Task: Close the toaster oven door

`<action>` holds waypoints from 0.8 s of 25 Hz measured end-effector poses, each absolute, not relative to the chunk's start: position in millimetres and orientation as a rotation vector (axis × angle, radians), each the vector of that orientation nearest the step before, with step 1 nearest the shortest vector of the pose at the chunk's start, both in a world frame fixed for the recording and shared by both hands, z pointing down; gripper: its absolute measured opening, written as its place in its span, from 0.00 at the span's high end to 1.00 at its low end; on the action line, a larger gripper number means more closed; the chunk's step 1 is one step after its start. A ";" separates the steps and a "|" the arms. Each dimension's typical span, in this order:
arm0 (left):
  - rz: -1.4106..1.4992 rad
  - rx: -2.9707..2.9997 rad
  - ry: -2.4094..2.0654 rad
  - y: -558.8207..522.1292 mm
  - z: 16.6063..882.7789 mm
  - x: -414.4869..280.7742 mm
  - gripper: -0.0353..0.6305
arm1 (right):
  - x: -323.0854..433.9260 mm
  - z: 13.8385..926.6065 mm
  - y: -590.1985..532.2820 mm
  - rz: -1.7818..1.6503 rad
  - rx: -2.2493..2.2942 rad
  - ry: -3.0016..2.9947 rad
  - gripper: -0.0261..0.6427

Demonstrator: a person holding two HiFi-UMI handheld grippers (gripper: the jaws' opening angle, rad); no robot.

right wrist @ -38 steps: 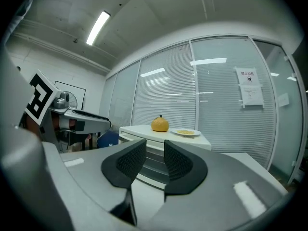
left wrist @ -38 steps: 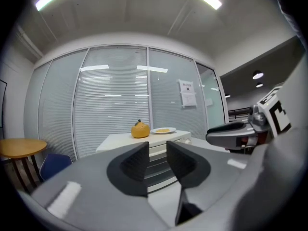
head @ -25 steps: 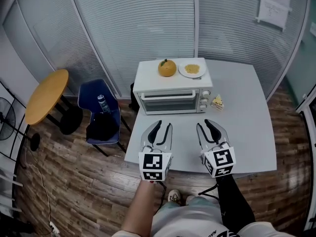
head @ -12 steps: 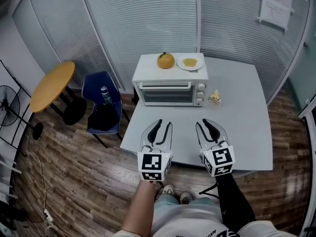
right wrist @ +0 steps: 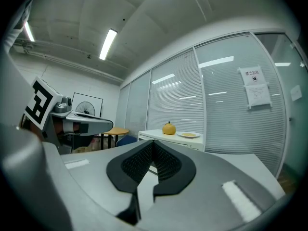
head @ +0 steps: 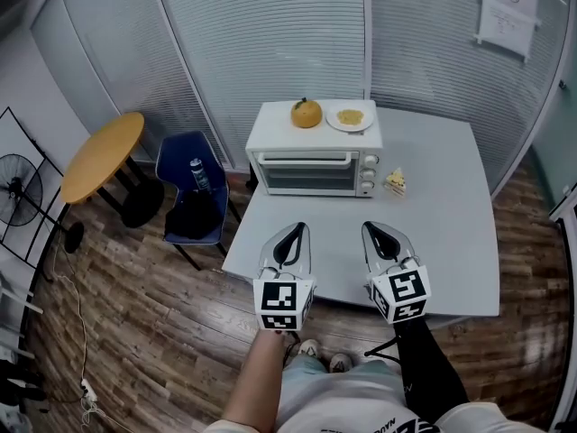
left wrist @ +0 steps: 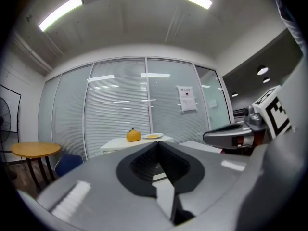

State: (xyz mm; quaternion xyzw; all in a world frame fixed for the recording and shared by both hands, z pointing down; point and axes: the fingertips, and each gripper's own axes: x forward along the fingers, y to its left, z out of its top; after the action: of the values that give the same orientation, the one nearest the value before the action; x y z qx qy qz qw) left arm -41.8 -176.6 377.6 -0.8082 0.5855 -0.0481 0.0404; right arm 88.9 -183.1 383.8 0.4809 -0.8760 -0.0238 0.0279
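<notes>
Above the near edge of the grey worktop (head: 442,215), the left claw (head: 294,233) and the right claw (head: 377,233) are held level and side by side, apart from each other, both pointing toward the toaster oven (head: 314,156). Each claw has just been closing, and its jaws now meet at the tips with nothing between them. The white toaster oven stands at the far left of the worktop, well apart from both claws. Its glass door (head: 309,175) is upright against the front, with the handle bar along its top edge. On the oven's roof sit an orange (head: 306,114) and, just beside it, a small plate (head: 350,117) of yellowish food. A slice of cake (head: 395,182) lies on the worktop by the oven's knob side. Left of the worktop stand a blue chair (head: 185,201) and a round yellow table (head: 104,156).
</notes>
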 end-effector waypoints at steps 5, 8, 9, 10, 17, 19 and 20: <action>-0.142 -2.476 1.786 -181.5 374.1 -42.2 0.86 | 85.6 379.8 -186.9 -0.116 1.481 -2.700 0.96; -0.149 -2.473 1.789 -183.6 373.1 -42.9 0.86 | 86.2 378.0 -189.4 -0.108 1.486 -2.706 0.96; -0.150 -2.473 1.788 -184.8 373.1 -42.5 0.86 | 86.7 377.9 -190.6 -0.105 1.488 -2.708 0.96; -0.149 -2.474 1.785 -185.6 372.9 -41.8 0.86 | 87.0 377.7 -191.5 -0.103 1.490 -2.709 0.96; -0.145 -2.474 1.782 -188.7 374.7 -41.7 0.86 | 86.7 379.0 -193.7 -0.097 1.491 -2.712 0.96; -0.146 -2.479 1.780 -188.9 375.8 -41.5 0.86 | 86.1 379.6 -194.2 -0.097 1.490 -2.711 0.96; -0.145 -2.482 1.778 -188.9 376.1 -40.9 0.86 | 86.2 379.9 -194.4 -0.097 1.491 -2.710 0.96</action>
State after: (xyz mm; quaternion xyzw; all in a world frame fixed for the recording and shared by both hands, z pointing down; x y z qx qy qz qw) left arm -40.9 -188.9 376.1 -0.8113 0.5811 -0.0475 0.0423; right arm 86.2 -194.4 379.9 0.4816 -0.8755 -0.0312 0.0233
